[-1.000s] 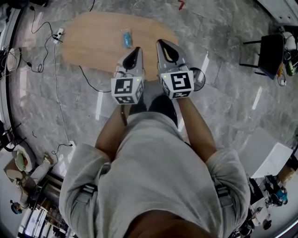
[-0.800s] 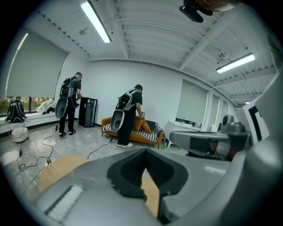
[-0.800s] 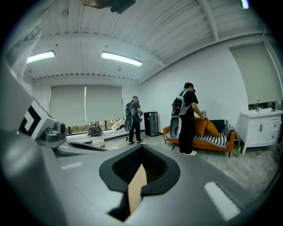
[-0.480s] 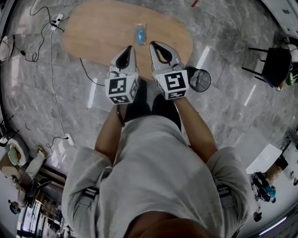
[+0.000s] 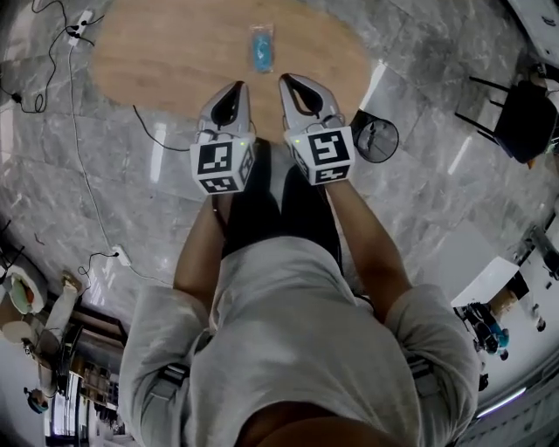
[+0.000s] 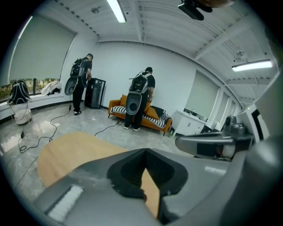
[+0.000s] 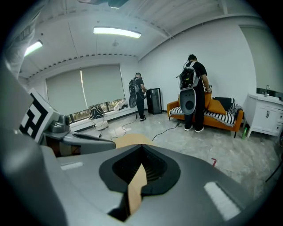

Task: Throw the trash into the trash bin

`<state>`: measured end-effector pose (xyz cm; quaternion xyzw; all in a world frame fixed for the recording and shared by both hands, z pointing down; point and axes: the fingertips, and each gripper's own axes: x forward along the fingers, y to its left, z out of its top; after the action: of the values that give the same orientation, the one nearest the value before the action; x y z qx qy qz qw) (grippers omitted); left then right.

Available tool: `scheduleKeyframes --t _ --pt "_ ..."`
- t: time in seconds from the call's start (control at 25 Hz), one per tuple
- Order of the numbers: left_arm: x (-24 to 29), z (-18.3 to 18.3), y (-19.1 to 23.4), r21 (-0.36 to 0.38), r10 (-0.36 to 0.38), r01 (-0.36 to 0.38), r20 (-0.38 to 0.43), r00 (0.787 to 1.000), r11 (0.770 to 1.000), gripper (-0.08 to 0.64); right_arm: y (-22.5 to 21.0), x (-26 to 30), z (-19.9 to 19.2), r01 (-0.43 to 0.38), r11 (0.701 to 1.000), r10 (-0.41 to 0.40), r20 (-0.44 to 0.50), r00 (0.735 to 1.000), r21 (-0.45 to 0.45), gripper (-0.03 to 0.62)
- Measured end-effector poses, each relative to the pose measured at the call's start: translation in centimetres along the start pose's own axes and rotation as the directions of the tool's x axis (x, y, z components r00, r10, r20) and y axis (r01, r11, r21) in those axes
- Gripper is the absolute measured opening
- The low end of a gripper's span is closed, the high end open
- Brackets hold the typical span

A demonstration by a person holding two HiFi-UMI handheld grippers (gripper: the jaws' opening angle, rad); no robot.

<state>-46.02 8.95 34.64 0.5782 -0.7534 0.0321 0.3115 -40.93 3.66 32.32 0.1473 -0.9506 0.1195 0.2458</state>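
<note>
Head view, left to right. Far left: power strip (image 5: 80, 17), cable trailing over the grey floor. Then wooden table (image 5: 166, 61), oval, bare apart from one item. Next, left gripper (image 5: 236, 87) over the table's near edge, tongs pinched tight, nothing in them. Past its tip and further up the table: trash (image 5: 260, 48), a small blue wrapper lying flat near the far-middle of the top, apart from both grippers. Then right gripper (image 5: 290, 80) alongside, also over the near edge, tongs likewise clamped together and empty. Right of that, on the floor just off the table's right end: trash bin (image 5: 377, 140), black, round, mouth up, near the right marker cube. Far right: dark chair (image 5: 511, 105), well clear.

Left gripper view: tips meeting, only wooden table beyond, no trash in sight. Right gripper view: same, closed tongs, sliver of table through the notch.

Step in hand, as a judgement: approach, before any pick. Nothing grasped, nothing binned.

Next up: spread one pair of tongs wide, reach forward across the table to the trash, drop low enough to nip a thin flat wrapper off the wood, probably by an edge. Handier from the right, likely, with the trash bin on that side. Then carry rightward and let go over the bin mouth.
</note>
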Motion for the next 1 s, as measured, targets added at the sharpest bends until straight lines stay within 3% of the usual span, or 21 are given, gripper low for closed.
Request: scheduleKeyframes --t 0.16,0.6,0.76,1.0 --pt "2.5 -2.9 2.5 -0.052 0.012 -0.014 -0.041 0.999 0.999 0.018 -1.0 3.1 -3.0 0.017 0.999 -0.016 -0.048 0.999 0.027 0.008" --pt "8.8 -9.5 6.3 -0.026 -0.049 0.046 -0.143 0.988 0.999 0.018 -2.7 10.8 -11.0 0.016 0.994 -0.003 -0.122 0.992 0.104 0.008" --pt "11.5 -11.9 8.0 -0.064 -0.101 0.090 -0.190 0.977 0.994 0.017 -2.6 13.1 -13.2 0.025 0.991 -0.003 -0.166 0.986 0.129 0.008" --pt "12.7 -15.2 9.6 -0.029 -0.080 0.075 -0.273 0.959 0.997 0.017 -3.5 15.2 -16.3 0.040 0.987 -0.002 -0.240 0.971 0.153 0.008"
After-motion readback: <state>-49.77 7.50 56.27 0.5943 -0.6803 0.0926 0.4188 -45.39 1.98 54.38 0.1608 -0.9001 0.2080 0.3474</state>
